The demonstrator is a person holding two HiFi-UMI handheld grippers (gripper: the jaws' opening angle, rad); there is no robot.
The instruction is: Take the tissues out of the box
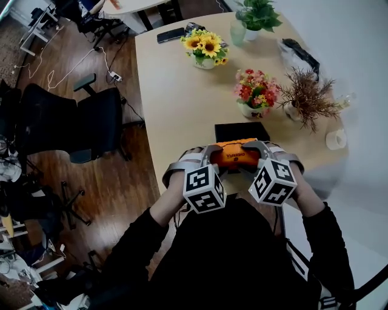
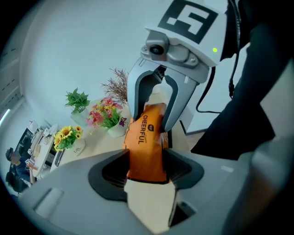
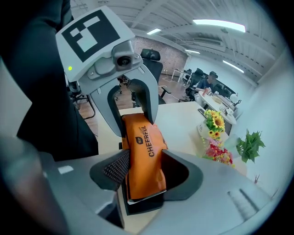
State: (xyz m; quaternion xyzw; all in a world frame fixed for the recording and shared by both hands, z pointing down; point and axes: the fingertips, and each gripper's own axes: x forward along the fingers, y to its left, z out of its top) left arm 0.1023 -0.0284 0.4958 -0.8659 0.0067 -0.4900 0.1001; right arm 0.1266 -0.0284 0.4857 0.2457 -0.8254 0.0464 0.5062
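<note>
Tongs in both hands grip one orange tissue pack (image 1: pixel 237 152) by its two ends. The left tongs (image 1: pixel 211 158) are part closed, with their pads pressed on the left end of the pack. The right tongs (image 1: pixel 259 152) are part closed in the same way on its right end. In the head view the pack's long axis runs left to right between them, with the printed face turned up. It is held over the near edge of the tabletop (image 1: pixel 176 97), just in front of a flat black box (image 1: pixel 241 130) that lies on the wood.

In the left gripper view the pack (image 2: pixel 147 142) runs straight away from the camera. Its near end sits between the dark pads of the left tongs (image 2: pixel 147 170). The far end sits inside the grey fingers of the right tongs (image 2: pixel 155 112). The word CHEERFUL runs along the length of the pack.

The right gripper view shows the same thing from the other end. The pack (image 3: pixel 144 153) points away from the right tongs (image 3: pixel 144 170) toward the left tongs (image 3: pixel 133 112), and both are clamped on it.

Farther back on the tabletop stand a pot of red and pink flowers (image 1: pixel 254 92), a dry brown plant (image 1: pixel 306 97), sunflowers (image 1: pixel 205 46) and a green plant (image 1: pixel 257 15). A black office chair (image 1: pixel 91 124) stands on the floor to the left.
</note>
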